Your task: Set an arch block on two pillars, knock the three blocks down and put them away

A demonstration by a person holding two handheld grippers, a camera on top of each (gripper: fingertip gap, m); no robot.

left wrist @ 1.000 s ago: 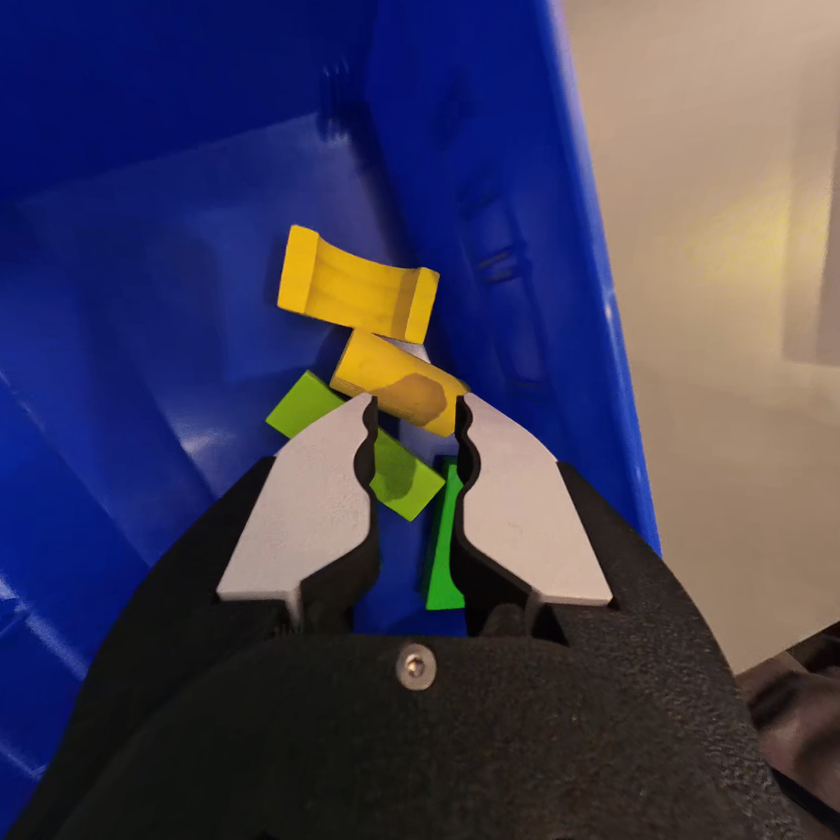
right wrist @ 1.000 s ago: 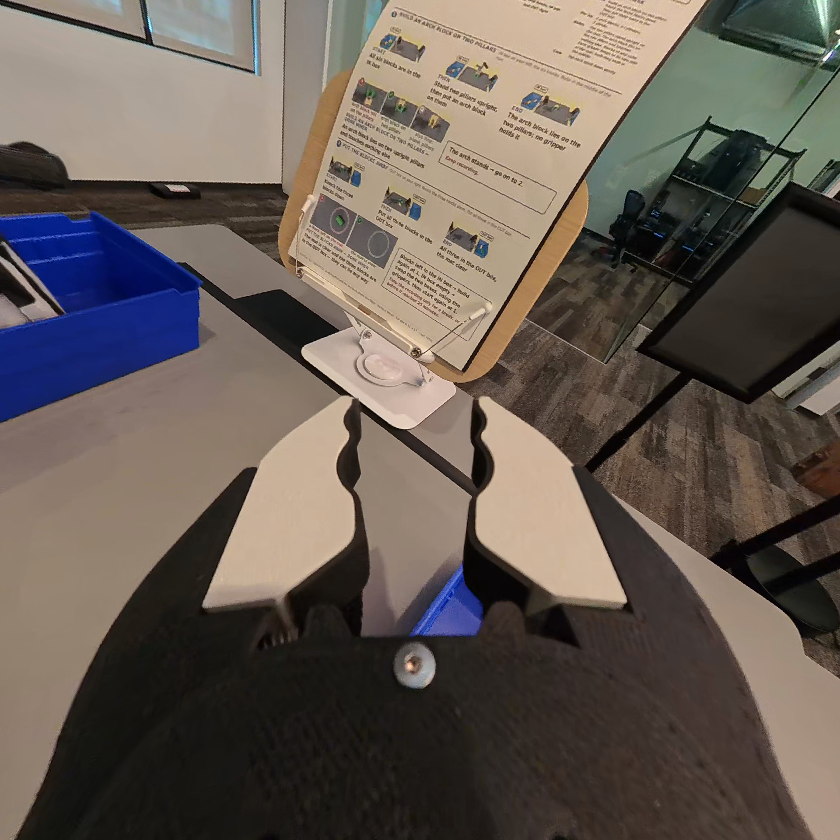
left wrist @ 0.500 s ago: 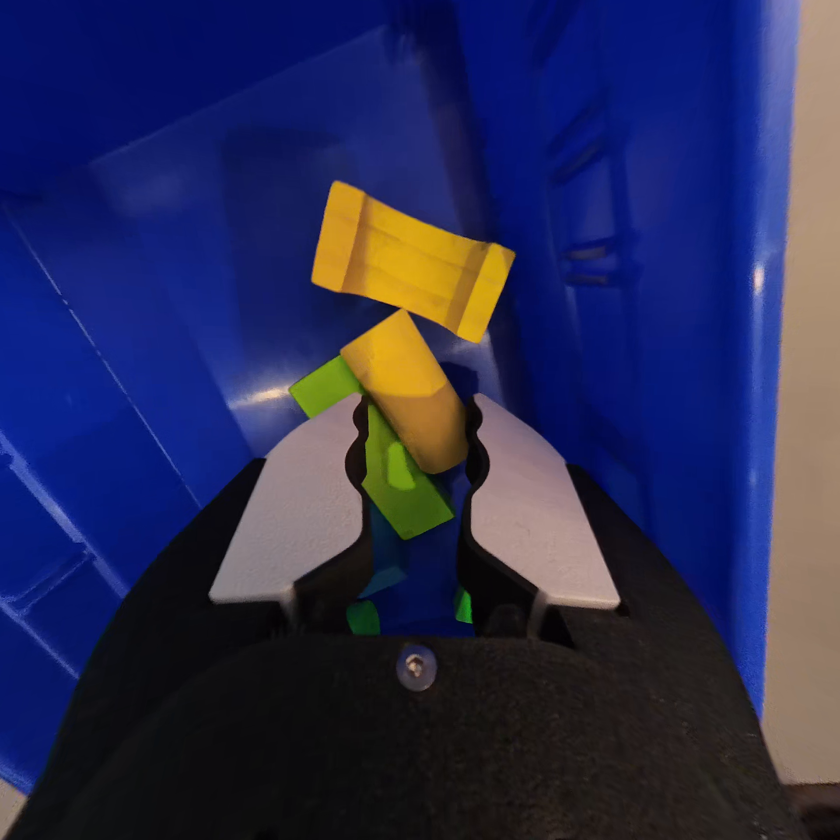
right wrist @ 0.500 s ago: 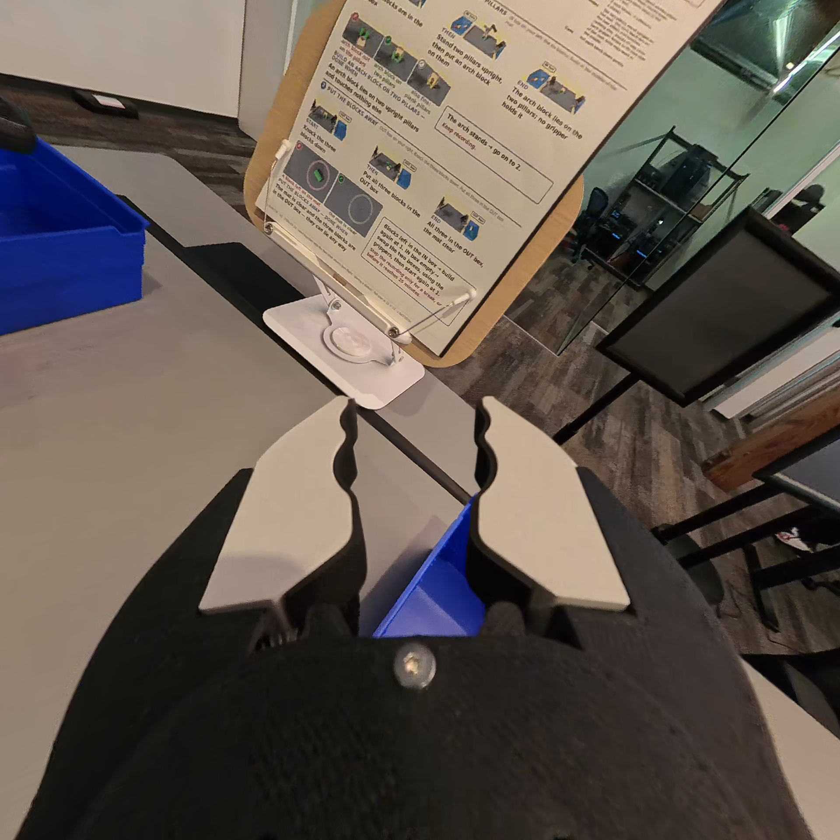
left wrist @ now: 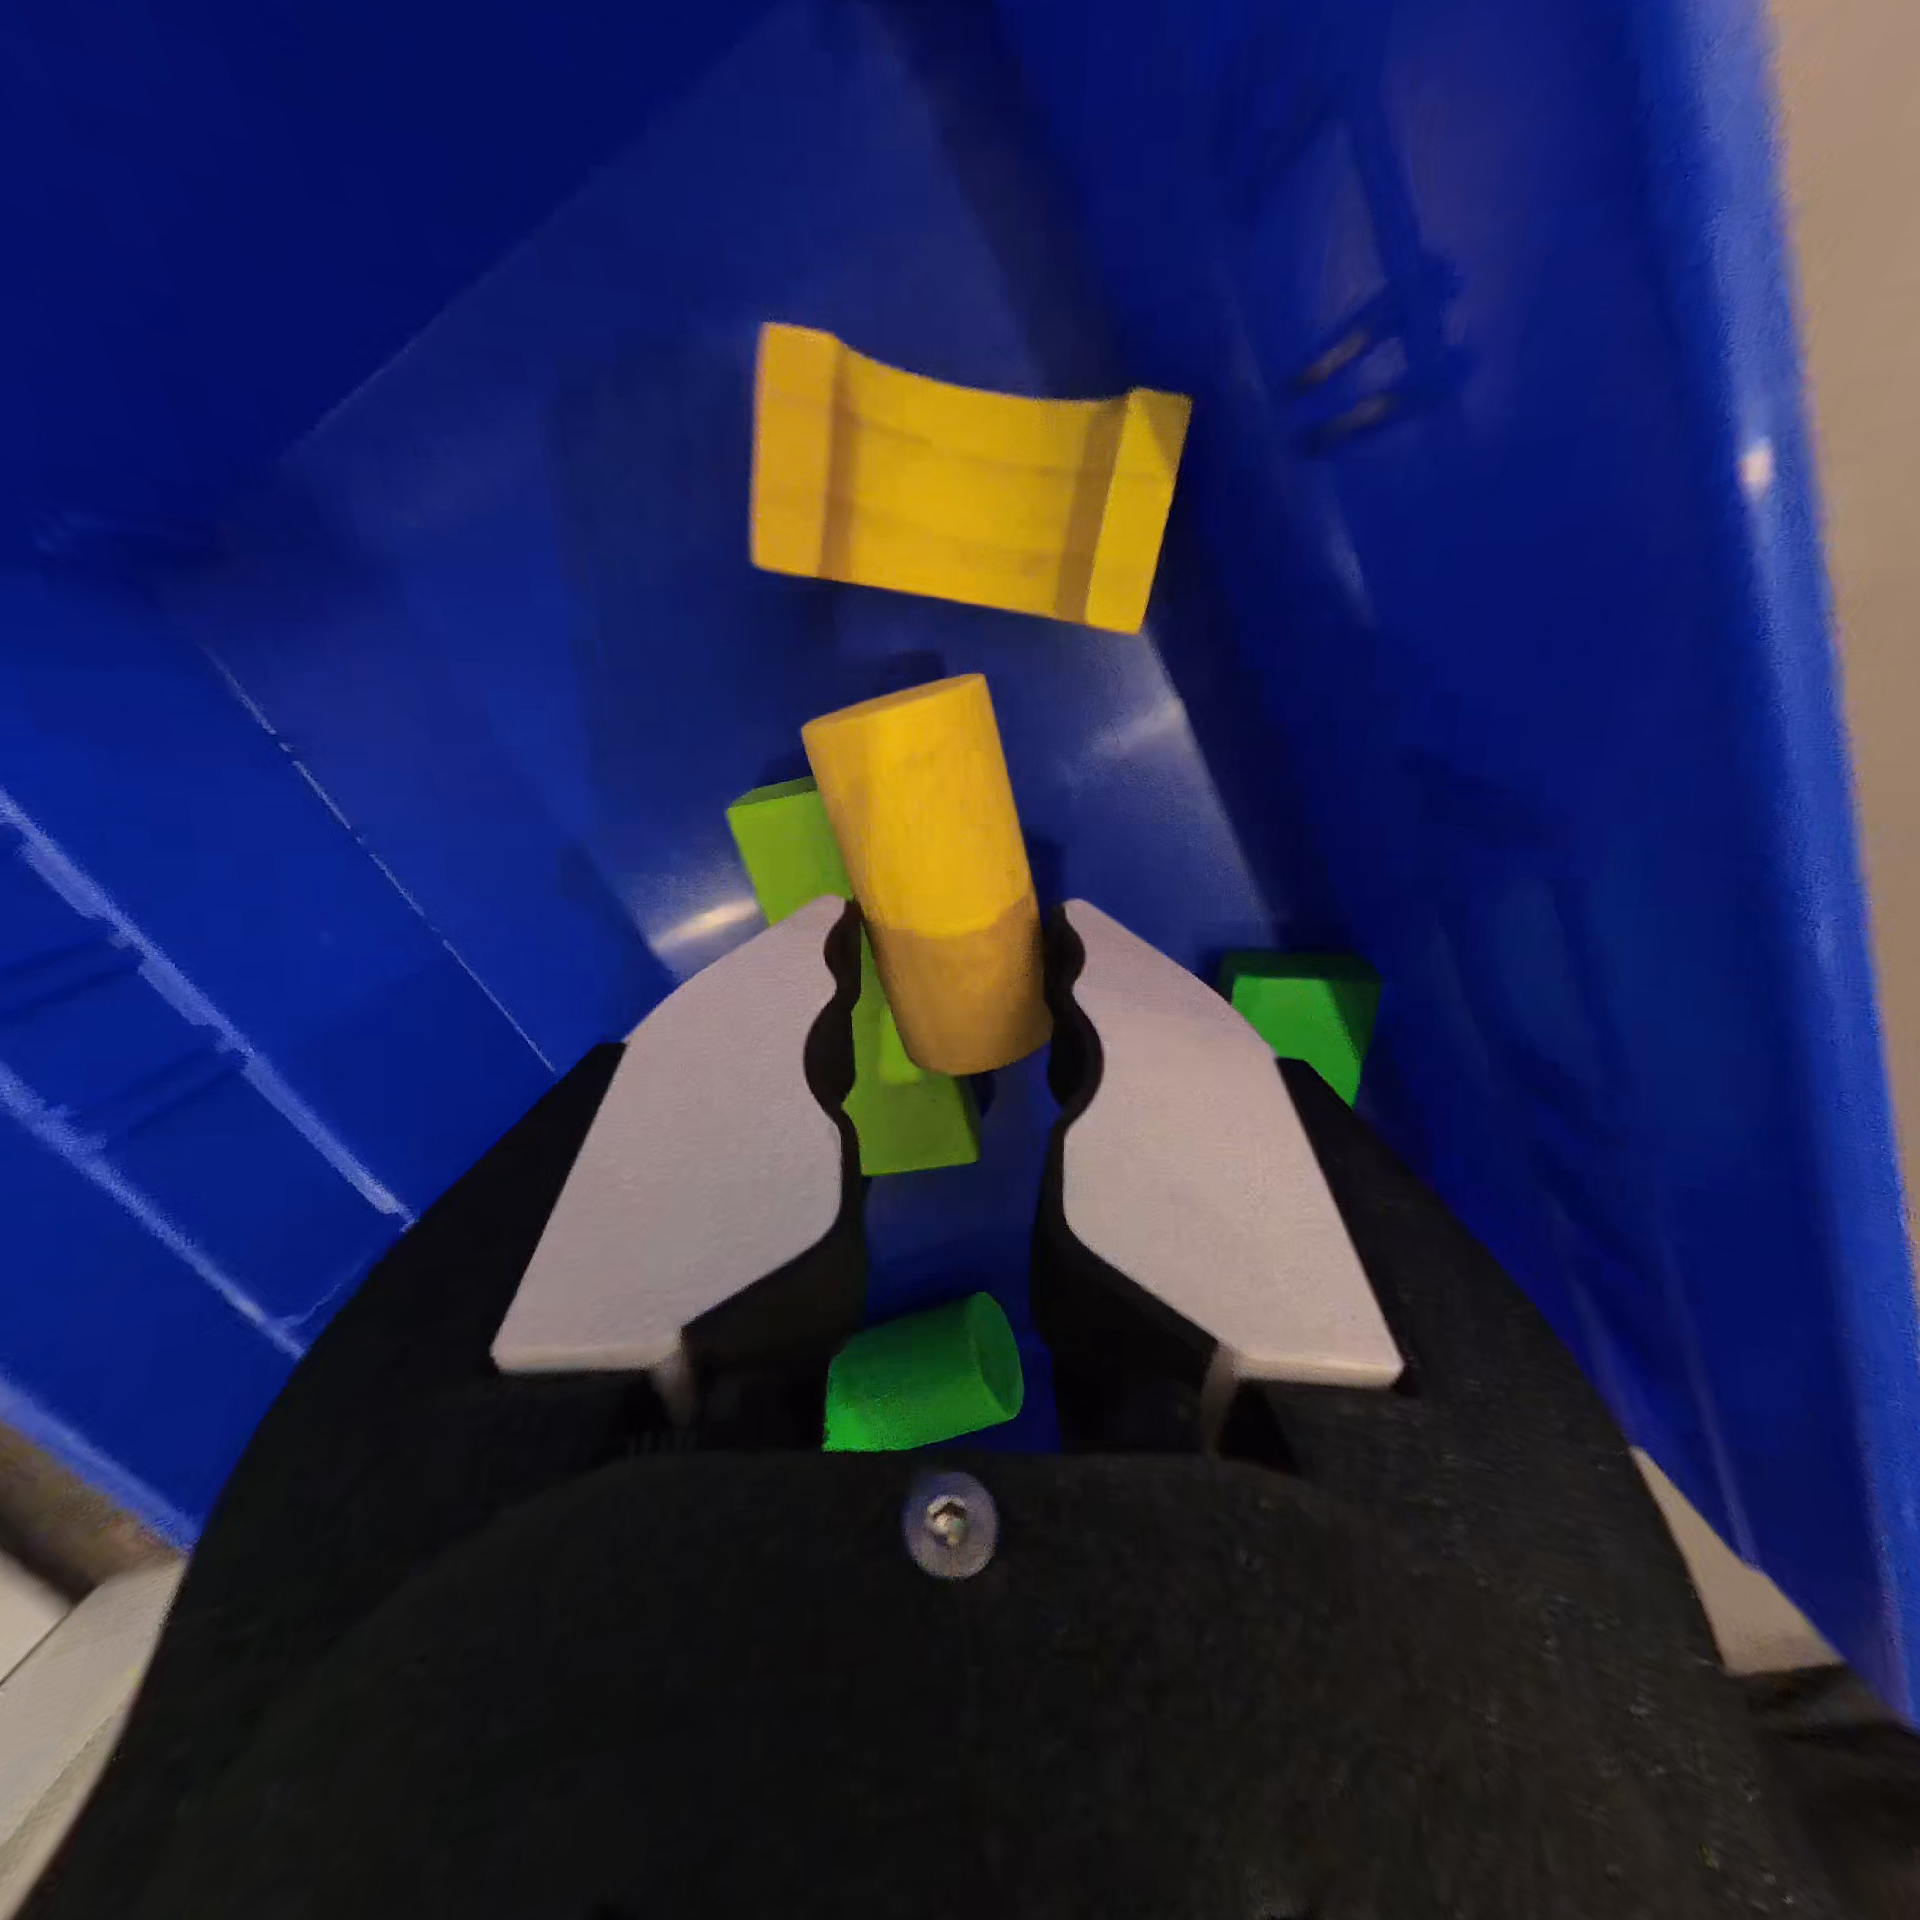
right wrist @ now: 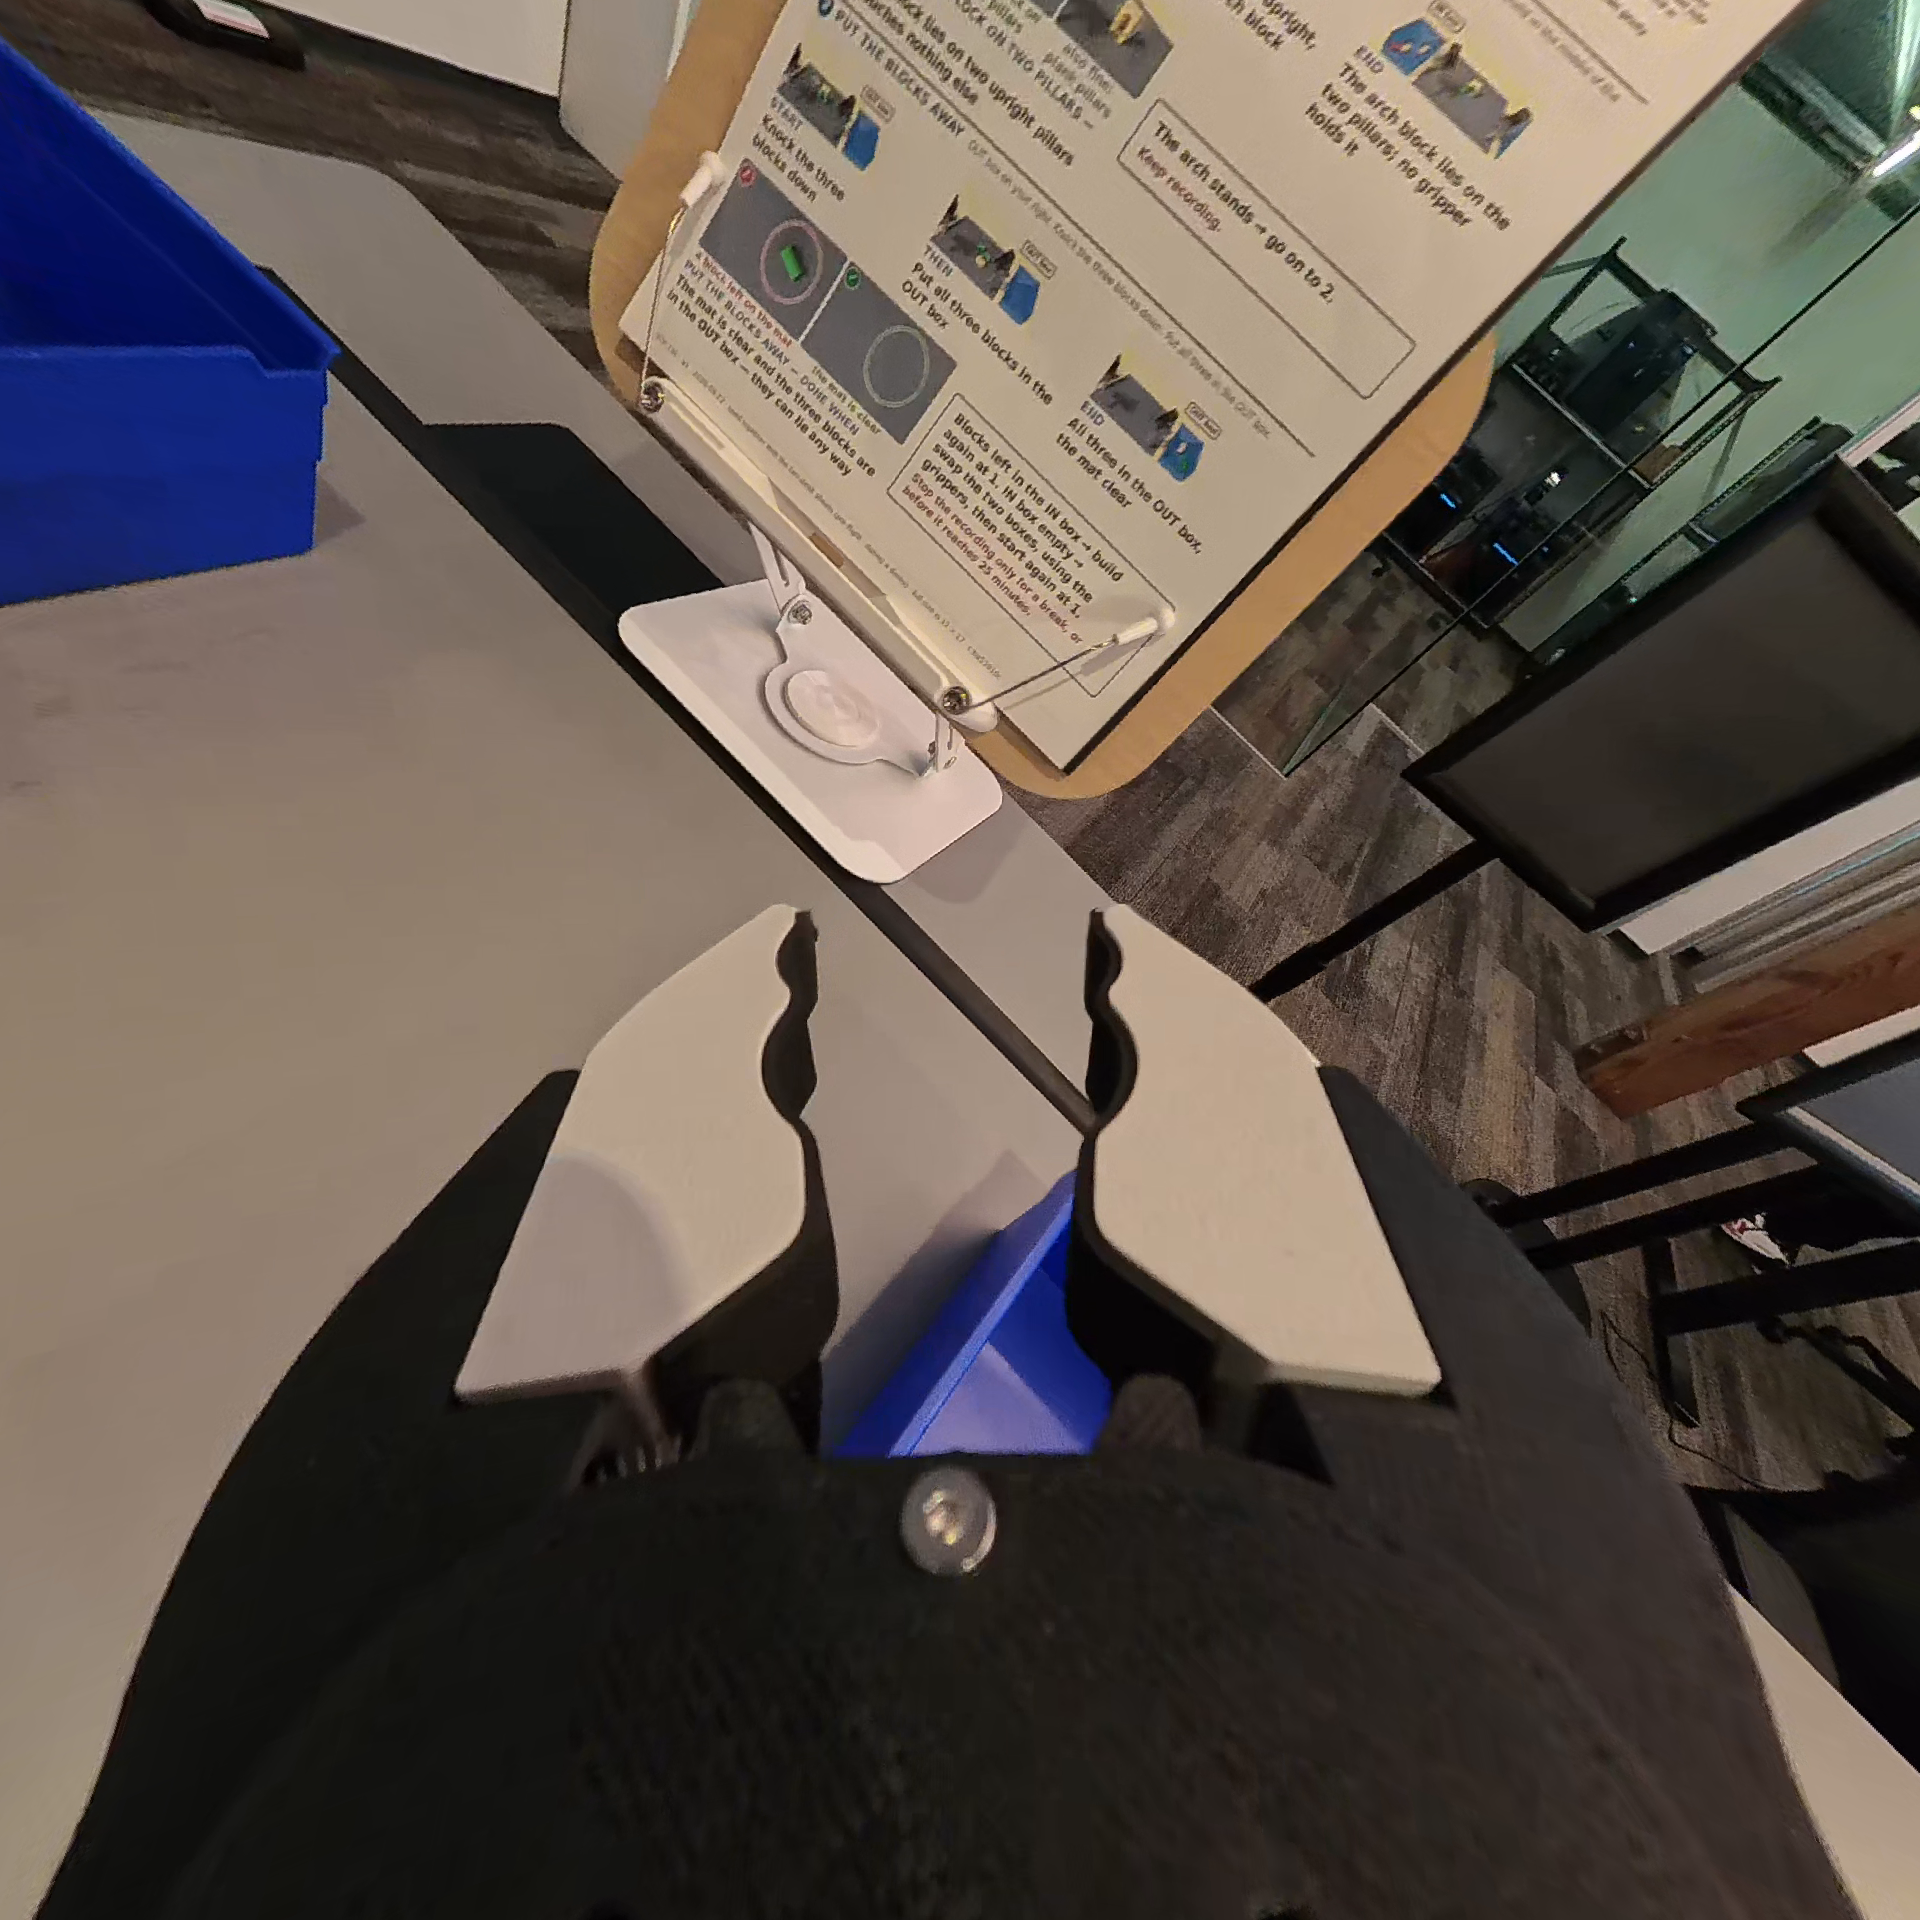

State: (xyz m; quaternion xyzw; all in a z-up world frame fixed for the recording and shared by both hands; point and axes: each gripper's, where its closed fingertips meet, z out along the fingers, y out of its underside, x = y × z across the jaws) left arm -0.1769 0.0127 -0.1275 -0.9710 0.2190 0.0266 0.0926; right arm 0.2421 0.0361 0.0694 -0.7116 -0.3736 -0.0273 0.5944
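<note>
Yellow cylinder (left wrist: 940, 883) now sits between the left gripper (left wrist: 948, 961) tips, apparently pinched, where 1 s ago it lay beyond them: a pillar pick-up from the bin (left wrist: 1621, 727) has begun. Green blocks (left wrist: 914, 1122) lie beneath; the arch (left wrist: 956, 488) at 12 o'clock. Bin wall crowds 3 o'clock, so lift straight out. Right gripper (right wrist: 948, 956) is spread, empty.

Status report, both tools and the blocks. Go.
Left tool inside blue bin, jaws around yellow cylinder, grip unconfirmed. Right tool open, empty, over table. Yellow arch beyond; green blocks crowd the cylinder.
</note>
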